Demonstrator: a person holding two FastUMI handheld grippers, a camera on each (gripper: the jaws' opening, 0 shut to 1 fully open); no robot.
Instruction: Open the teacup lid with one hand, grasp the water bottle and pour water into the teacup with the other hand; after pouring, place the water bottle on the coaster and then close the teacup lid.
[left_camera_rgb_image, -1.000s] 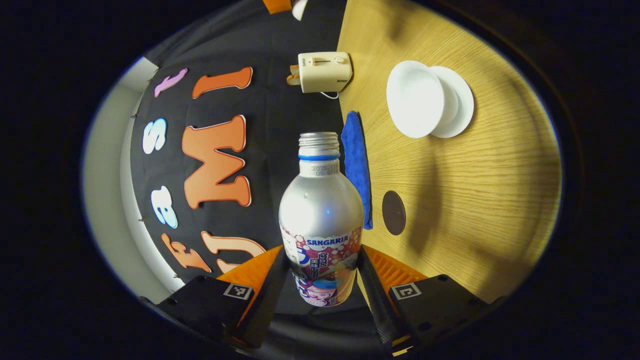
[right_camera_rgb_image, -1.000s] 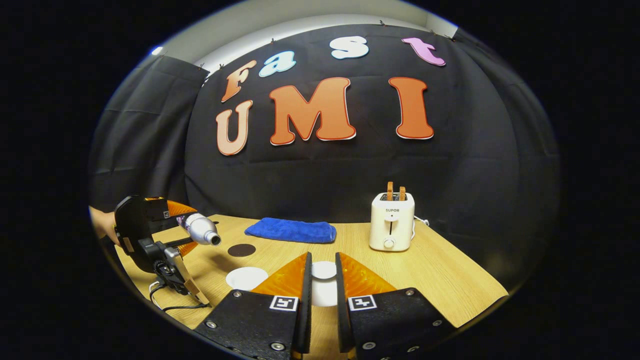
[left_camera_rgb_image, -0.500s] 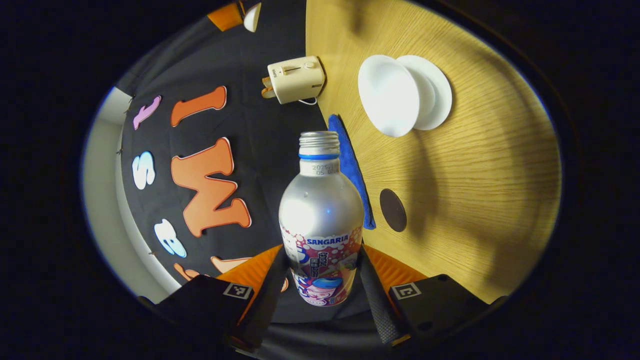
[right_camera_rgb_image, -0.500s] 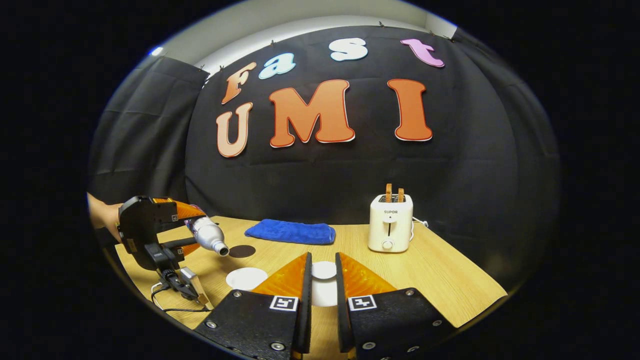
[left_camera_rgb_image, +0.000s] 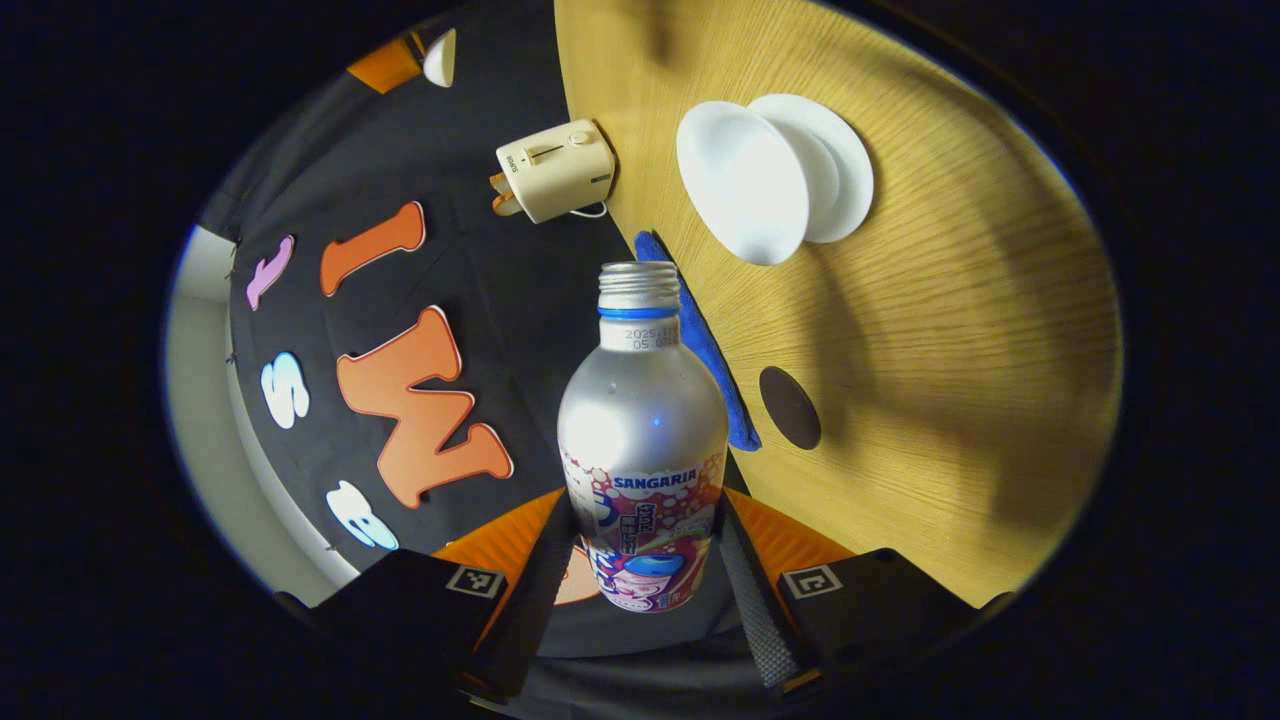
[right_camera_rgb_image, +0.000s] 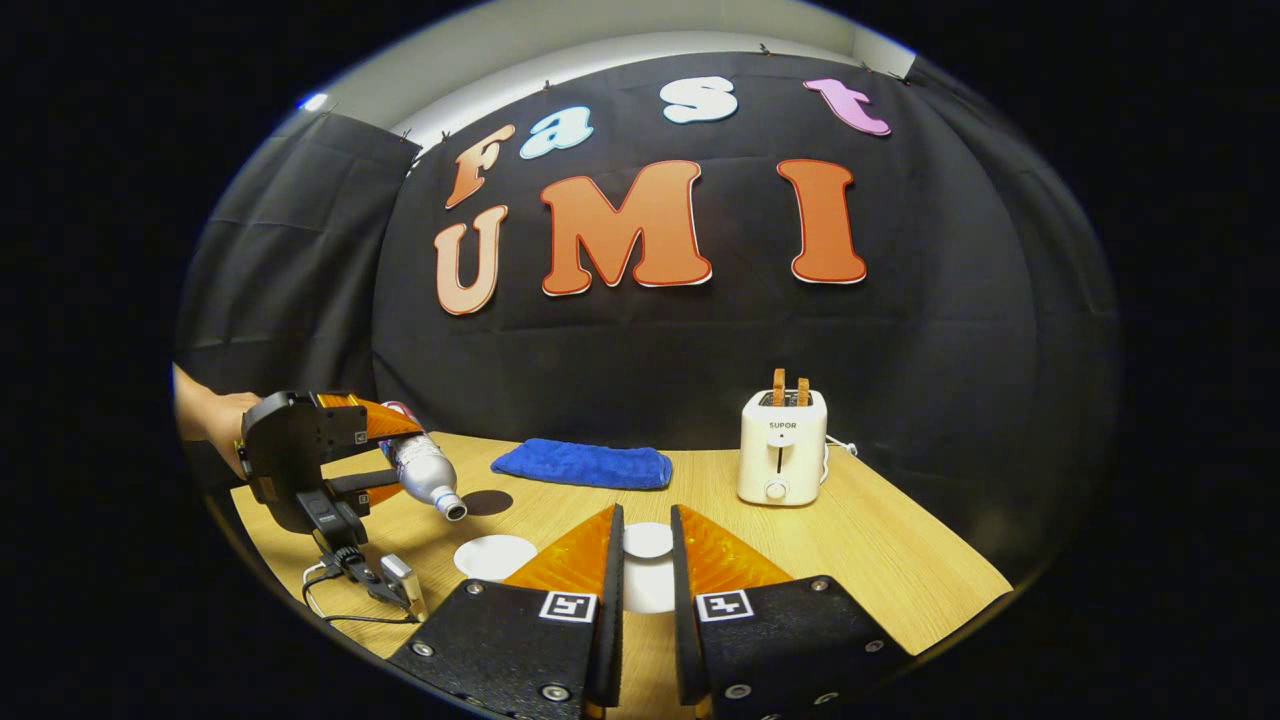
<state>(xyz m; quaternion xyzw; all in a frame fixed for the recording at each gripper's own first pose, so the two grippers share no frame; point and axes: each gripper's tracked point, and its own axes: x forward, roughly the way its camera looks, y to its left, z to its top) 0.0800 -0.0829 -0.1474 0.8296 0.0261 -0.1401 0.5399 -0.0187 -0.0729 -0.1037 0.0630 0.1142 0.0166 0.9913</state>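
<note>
My left gripper (left_camera_rgb_image: 642, 510) is shut on a silver water bottle (left_camera_rgb_image: 640, 420) with a printed label; its mouth has no cap. In the right gripper view that gripper (right_camera_rgb_image: 385, 455) holds the bottle (right_camera_rgb_image: 425, 472) tilted mouth-down above the table, up and left of the open white teacup (right_camera_rgb_image: 495, 556). The cup (left_camera_rgb_image: 742, 185) stands on its saucer (left_camera_rgb_image: 845, 150). A dark round coaster (left_camera_rgb_image: 790, 407) lies on the wood near the bottle's mouth (right_camera_rgb_image: 487, 502). My right gripper (right_camera_rgb_image: 645, 515) is shut on the white teacup lid (right_camera_rgb_image: 648, 545), held above the table.
A cream toaster (right_camera_rgb_image: 782, 445) with two slices stands at the back right of the wooden table (right_camera_rgb_image: 900, 560). A blue cloth (right_camera_rgb_image: 582, 463) lies along the back edge. A hand (right_camera_rgb_image: 205, 420) holds the left gripper, and a cable hangs below it.
The left gripper has tipped the bottle further, lowering its mouth and bringing it closer to the teacup. The right gripper with the lid has stayed put.
</note>
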